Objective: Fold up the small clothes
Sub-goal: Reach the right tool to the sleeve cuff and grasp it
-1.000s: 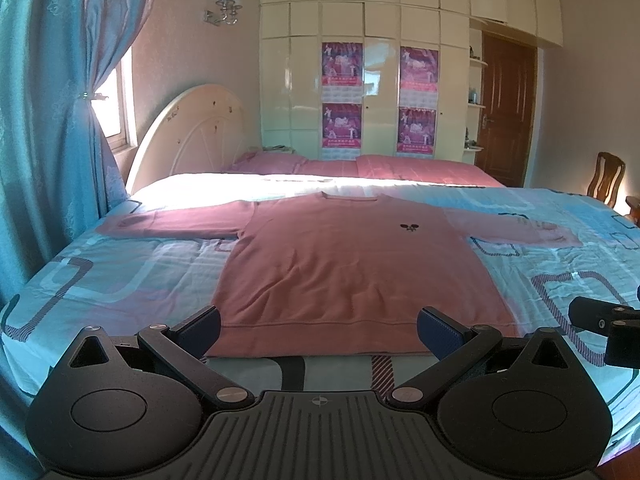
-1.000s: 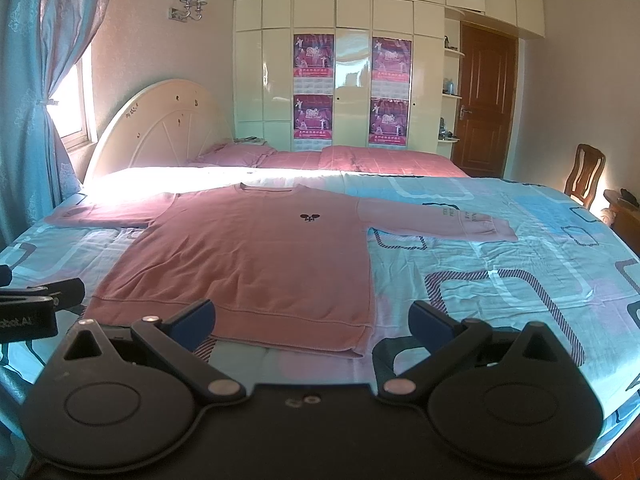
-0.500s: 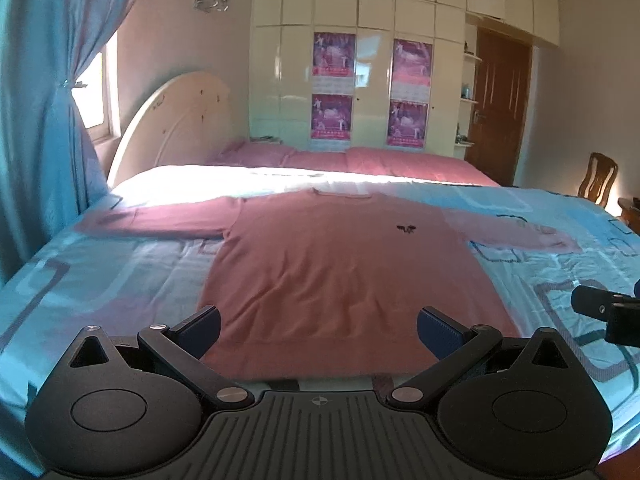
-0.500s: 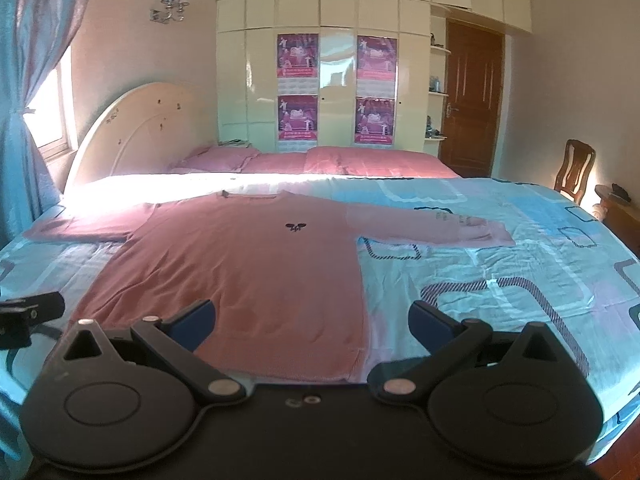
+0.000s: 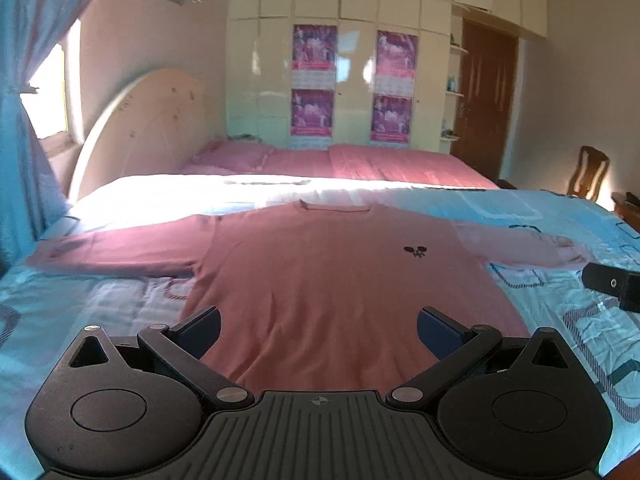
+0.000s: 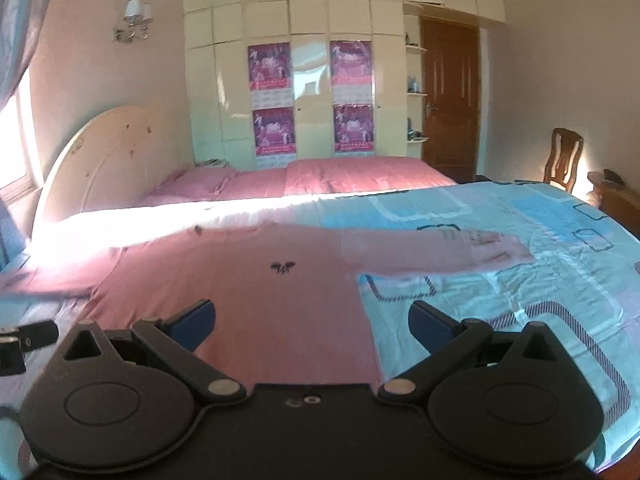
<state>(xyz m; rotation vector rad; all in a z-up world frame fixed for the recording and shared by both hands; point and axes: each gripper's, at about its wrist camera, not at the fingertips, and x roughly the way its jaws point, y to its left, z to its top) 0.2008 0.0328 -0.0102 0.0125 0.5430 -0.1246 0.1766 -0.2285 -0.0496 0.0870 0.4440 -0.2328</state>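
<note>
Black grippers, blue pads (image 5: 199,330), silver screws (image 5: 230,393)

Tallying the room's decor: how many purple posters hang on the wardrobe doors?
4, in a two-by-two grid: upper left poster, lower left poster, upper right poster, lower right poster. None seems hidden.

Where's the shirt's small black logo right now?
On the pink shirt's chest: the logo shows right of centre in the left wrist view, beyond the open left tongs.

A cream wardrobe (image 6: 296,92) with purple posters (image 6: 270,66) fills twelve o'clock. At one o'clock stands a brown door (image 6: 450,100), at ten a wall lamp (image 6: 134,20), possibly twin-shaded; sunlight crosses the bedspread (image 6: 520,280).
</note>
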